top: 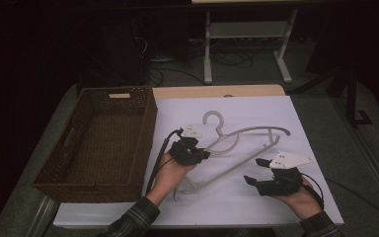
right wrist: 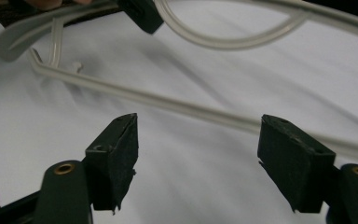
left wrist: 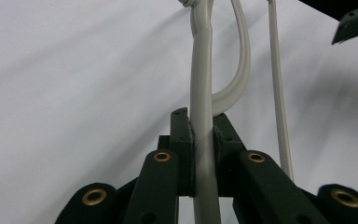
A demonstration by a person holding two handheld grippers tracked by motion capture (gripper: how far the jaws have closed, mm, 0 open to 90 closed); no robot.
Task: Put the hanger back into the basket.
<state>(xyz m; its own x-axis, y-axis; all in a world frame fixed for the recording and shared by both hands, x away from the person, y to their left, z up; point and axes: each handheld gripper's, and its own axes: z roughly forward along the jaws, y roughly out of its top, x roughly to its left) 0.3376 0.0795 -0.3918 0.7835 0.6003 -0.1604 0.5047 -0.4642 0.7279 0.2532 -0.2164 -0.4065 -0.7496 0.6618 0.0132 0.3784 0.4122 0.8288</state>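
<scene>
Hand-held gripper on the left [top: 191,150] was clamped on the hanger [top: 249,132] in the high view, partway along one shoulder arm, while the right hand-held gripper [top: 256,171] sat near the lower bar with its jaws apart and nothing between them. That hanger lay on the white tabletop [top: 306,128], just right of a wicker basket [top: 145,133] that had nothing in it. Judging from this, the pick-up was done and the move into the basket was yet to come, if that was where it was meant to go.

From the left gripper view, the left hand-held gripper [left wrist: 203,135] had both pads pressed tight on the pale arm of the hanger [left wrist: 201,70], which ran straight up between them.

From the right gripper view, the right hand-held gripper [right wrist: 198,140] stood wide open, and the bar of the hanger [right wrist: 186,108] crossed beyond its jaws without touching either.

Counted: one hanger, one basket, two hand-held grippers, two hands holding them.
</scene>
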